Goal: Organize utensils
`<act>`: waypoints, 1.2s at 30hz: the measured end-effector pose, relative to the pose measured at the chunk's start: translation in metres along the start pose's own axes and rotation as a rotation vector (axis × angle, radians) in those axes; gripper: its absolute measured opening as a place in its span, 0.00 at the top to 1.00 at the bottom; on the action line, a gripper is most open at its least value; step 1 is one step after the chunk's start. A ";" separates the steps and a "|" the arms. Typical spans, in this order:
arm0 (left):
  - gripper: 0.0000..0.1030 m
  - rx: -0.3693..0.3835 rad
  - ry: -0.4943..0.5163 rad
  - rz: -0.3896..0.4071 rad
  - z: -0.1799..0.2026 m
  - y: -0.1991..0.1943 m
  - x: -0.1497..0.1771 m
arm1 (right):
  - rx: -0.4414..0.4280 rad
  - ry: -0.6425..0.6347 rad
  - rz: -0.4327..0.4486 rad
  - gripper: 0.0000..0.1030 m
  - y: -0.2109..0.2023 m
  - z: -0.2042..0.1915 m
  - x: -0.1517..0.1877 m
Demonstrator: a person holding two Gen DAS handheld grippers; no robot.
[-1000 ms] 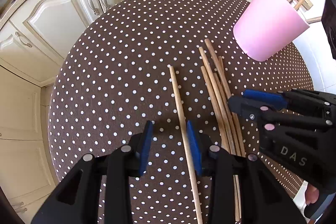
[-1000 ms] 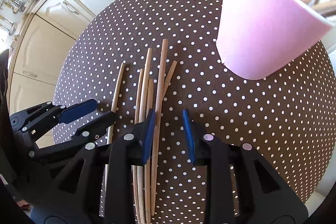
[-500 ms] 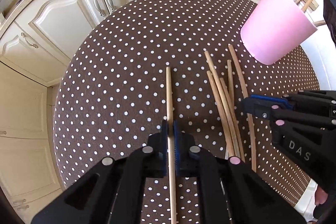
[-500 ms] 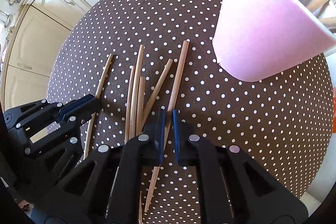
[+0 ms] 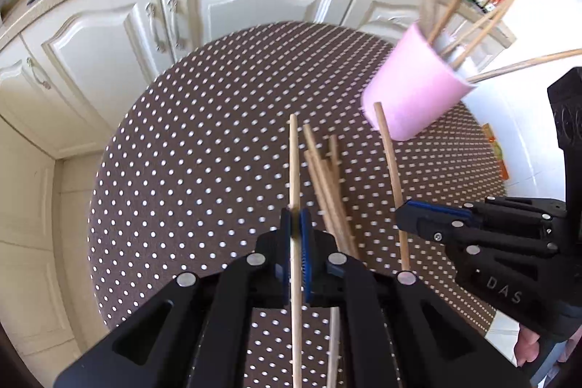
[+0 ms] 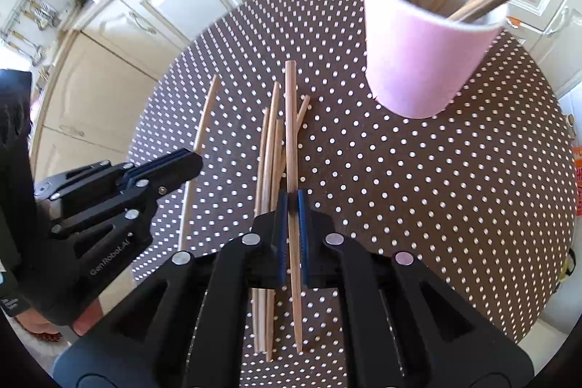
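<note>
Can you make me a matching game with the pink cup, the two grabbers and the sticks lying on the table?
Things:
1. pink cup
2. left gripper
3. right gripper
4. loose sticks

States:
A. lying flat on the dotted tablecloth
B. standing up, sticks poking out
C. shut on the stick beside the pile
D. shut on the stick farthest from the cup

Pairs: 1-B, 2-D, 3-C, 4-A

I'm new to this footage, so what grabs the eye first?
A pink cup bristling with wooden sticks stands at the far side of the brown polka-dot table. Nearer, the left tongs and right tongs each pinch one stick, flanking a loose bundle of sticks on the cloth.
</note>
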State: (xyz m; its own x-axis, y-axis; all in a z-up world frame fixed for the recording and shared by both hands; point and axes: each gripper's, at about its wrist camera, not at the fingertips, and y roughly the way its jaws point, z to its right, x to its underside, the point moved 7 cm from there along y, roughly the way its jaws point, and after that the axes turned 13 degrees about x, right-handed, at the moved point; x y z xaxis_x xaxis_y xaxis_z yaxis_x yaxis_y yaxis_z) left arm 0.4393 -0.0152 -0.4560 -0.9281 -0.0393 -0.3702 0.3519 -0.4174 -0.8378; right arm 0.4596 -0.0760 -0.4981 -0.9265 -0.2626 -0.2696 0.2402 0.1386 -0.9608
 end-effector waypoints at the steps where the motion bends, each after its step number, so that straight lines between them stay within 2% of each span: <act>1: 0.95 0.004 0.008 0.006 0.004 -0.003 0.003 | -0.005 0.008 0.014 0.94 -0.007 0.002 0.001; 11: 0.95 0.087 0.117 0.074 0.046 -0.035 0.002 | -0.041 0.085 0.127 0.95 -0.079 0.032 0.033; 16: 0.95 0.139 0.166 0.141 0.072 -0.053 -0.009 | -0.033 0.117 0.184 0.95 -0.116 0.047 0.043; 25: 0.95 0.192 0.245 0.335 0.121 -0.090 -0.053 | -0.023 0.156 0.303 0.98 -0.173 0.072 0.030; 29: 0.95 0.202 0.270 0.391 0.138 -0.097 -0.078 | -0.017 0.152 0.347 0.98 -0.195 0.082 0.013; 32: 0.95 0.208 0.261 0.401 0.143 -0.094 -0.094 | -0.013 0.137 0.333 0.98 -0.192 0.084 0.000; 36: 0.95 0.187 0.227 0.375 0.132 -0.084 -0.096 | -0.002 0.130 0.298 0.98 -0.170 0.083 -0.013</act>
State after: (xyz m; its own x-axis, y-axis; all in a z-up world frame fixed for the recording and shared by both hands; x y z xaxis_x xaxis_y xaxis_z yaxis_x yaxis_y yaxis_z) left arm 0.4832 -0.0961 -0.2976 -0.6836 -0.0280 -0.7293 0.6105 -0.5695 -0.5504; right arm 0.4548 -0.1757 -0.3365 -0.8450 -0.0859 -0.5278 0.5056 0.1933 -0.8409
